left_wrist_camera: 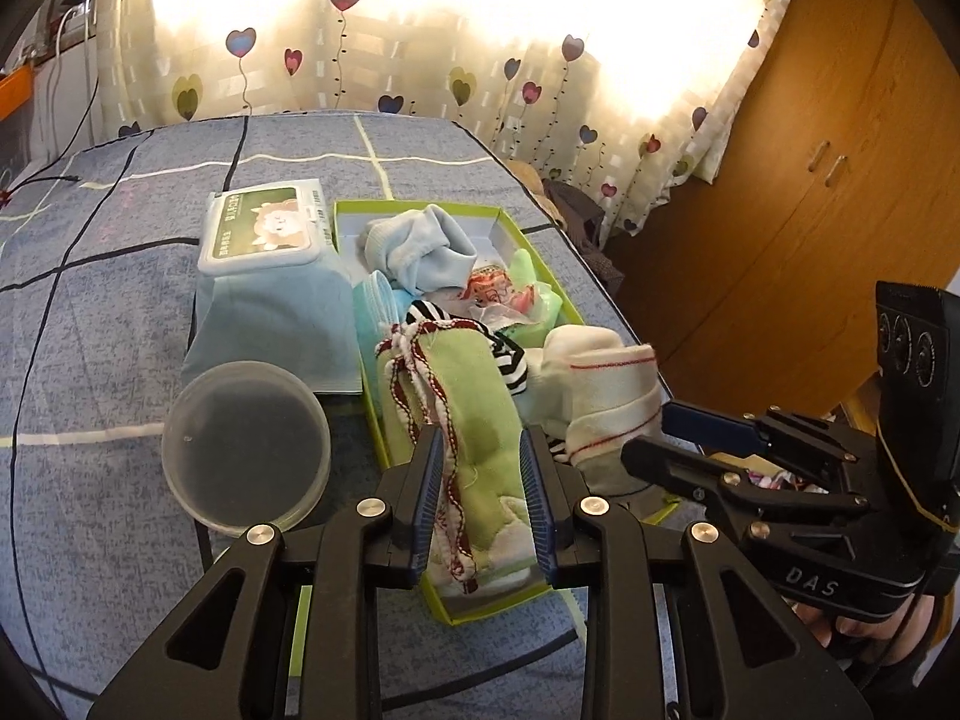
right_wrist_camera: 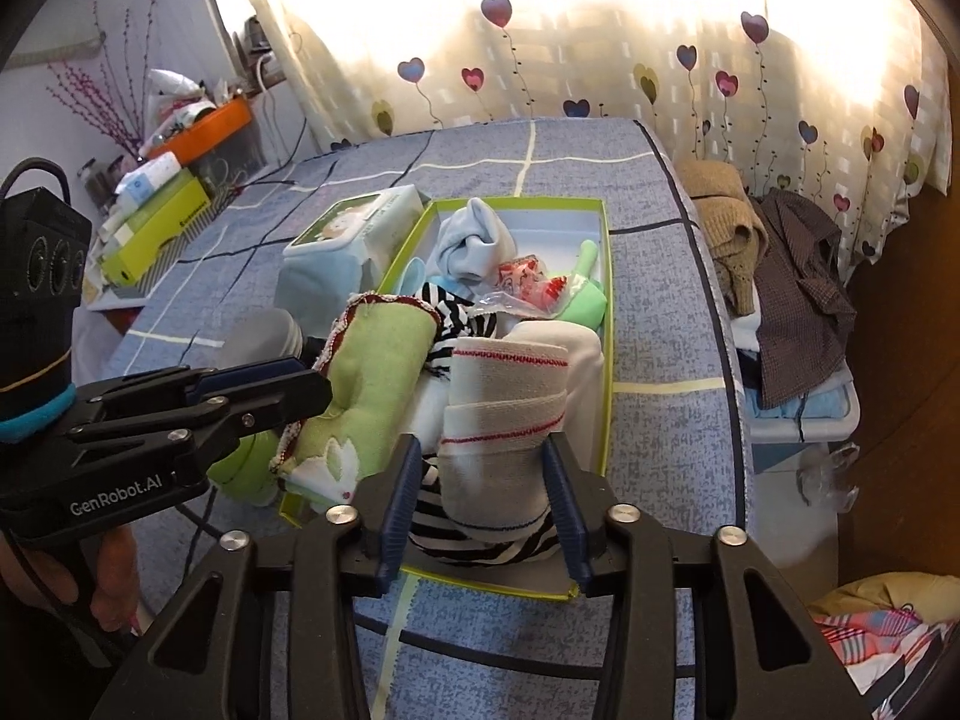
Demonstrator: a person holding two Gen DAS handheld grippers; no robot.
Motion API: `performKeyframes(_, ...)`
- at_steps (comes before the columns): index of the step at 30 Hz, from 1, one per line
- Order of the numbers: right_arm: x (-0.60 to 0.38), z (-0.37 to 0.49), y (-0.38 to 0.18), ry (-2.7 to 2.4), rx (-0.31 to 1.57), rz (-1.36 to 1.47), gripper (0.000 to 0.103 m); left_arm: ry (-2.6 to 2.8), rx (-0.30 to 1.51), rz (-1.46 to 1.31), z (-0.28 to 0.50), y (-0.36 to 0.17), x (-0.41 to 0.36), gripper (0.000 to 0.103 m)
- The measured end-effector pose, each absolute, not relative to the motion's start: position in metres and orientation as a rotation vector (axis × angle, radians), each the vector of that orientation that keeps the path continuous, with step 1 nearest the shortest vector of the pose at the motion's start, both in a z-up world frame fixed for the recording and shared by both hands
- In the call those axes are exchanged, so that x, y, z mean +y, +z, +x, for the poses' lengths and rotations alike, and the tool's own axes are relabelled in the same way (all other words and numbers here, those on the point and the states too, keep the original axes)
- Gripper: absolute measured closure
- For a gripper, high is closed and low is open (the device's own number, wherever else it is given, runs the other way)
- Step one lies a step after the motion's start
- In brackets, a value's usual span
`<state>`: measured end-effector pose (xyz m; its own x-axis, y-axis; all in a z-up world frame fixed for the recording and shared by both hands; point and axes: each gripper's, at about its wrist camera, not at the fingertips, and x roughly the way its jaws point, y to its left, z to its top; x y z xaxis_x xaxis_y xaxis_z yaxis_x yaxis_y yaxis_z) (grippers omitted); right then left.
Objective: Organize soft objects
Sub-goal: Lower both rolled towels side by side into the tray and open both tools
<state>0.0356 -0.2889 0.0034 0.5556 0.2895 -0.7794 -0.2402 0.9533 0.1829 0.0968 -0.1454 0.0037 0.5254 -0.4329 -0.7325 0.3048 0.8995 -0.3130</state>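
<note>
The box (left_wrist_camera: 543, 246) lies open on the bed (left_wrist_camera: 120, 300), its green rim around a heap of soft things. The left gripper (left_wrist_camera: 480, 498) stands at the box's near end with its pads close on either side of the green cloth (left_wrist_camera: 474, 396), a roll edged in red-and-white cord; the pads press its sides, so it is gripped. The right gripper (right_wrist_camera: 483, 498) is at the box's near right corner, its jaws narrow around the white roll (right_wrist_camera: 510, 396), which has thin red lines across it and stands just beside the green cloth. Between and under these two shows a striped cloth (right_wrist_camera: 462, 315). Deeper in the box sits a blue cloth (left_wrist_camera: 420, 246), and beside it, toward the box's right wall, a crinkled packet (right_wrist_camera: 528, 282). Left of the box, touching its wall, stands a wipes pack (left_wrist_camera: 264, 228); near the box's front left corner lies a round lid (left_wrist_camera: 246, 456).
</note>
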Motion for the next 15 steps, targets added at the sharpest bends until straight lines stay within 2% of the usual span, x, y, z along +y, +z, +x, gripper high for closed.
performKeyframes(2,-0.290,0.035,0.003,0.314,0.930,0.055,0.080,-0.459,0.923,-0.143,0.097,0.002,-0.151,0.077)
performKeyframes(15,-0.295,0.037,0.001,0.314,0.937,0.092,0.080,-0.462,0.932,-0.130,0.100,-0.001,-0.159,0.077)
